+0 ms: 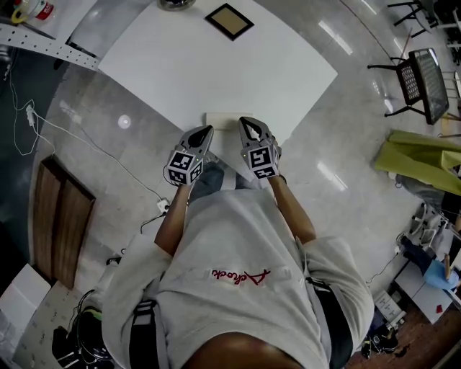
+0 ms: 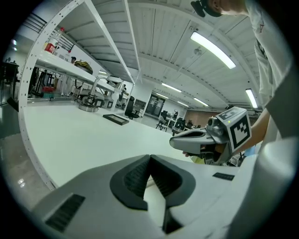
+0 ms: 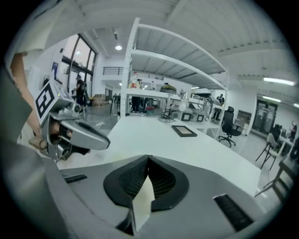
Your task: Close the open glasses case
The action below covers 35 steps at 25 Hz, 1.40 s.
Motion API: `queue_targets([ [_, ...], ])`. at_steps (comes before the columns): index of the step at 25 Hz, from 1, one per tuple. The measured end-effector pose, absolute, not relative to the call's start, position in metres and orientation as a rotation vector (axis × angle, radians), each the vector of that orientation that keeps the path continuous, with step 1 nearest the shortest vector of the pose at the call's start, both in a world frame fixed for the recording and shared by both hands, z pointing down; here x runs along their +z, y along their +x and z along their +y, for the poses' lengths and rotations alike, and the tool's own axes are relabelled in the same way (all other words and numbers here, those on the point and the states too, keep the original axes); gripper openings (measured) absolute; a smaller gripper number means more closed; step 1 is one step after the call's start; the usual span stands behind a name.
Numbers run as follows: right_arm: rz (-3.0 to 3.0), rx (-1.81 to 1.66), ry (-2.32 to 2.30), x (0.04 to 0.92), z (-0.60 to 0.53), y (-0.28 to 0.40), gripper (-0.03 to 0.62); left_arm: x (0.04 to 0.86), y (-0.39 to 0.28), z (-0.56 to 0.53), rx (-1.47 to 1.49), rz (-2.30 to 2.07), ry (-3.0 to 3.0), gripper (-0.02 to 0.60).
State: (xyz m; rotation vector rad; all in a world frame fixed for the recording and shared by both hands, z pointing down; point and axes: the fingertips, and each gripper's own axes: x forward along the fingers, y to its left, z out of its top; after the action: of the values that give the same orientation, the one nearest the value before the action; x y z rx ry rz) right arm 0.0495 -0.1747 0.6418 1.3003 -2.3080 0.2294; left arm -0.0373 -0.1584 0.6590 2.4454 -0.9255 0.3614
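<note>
Head view, left claw (image 1: pixel 207 131) beside right claw (image 1: pixel 246 124), both closed

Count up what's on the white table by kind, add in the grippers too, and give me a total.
Pale glasses case: 1
Dark flat frame: 1
Round metal object, cut off by the head view's top edge: 1
Grippers: 2 (left gripper, right gripper)
Total: 5
</note>
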Motion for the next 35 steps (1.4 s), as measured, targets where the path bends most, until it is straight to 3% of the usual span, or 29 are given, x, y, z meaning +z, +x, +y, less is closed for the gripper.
queue_targets([
  [12, -2.506, 0.57, 1.567, 0.604, -0.178, 0.057, 0.005, 0.629, -0.031, -0.168, 0.282, -0.88, 2.522, 0.025],
  [35, -2.554, 0.322, 1.677, 0.55, -0.11, 0.059, 0.0, 0.578, -0.027, -0.113, 0.216, -0.932, 2.657, 0.025],
])
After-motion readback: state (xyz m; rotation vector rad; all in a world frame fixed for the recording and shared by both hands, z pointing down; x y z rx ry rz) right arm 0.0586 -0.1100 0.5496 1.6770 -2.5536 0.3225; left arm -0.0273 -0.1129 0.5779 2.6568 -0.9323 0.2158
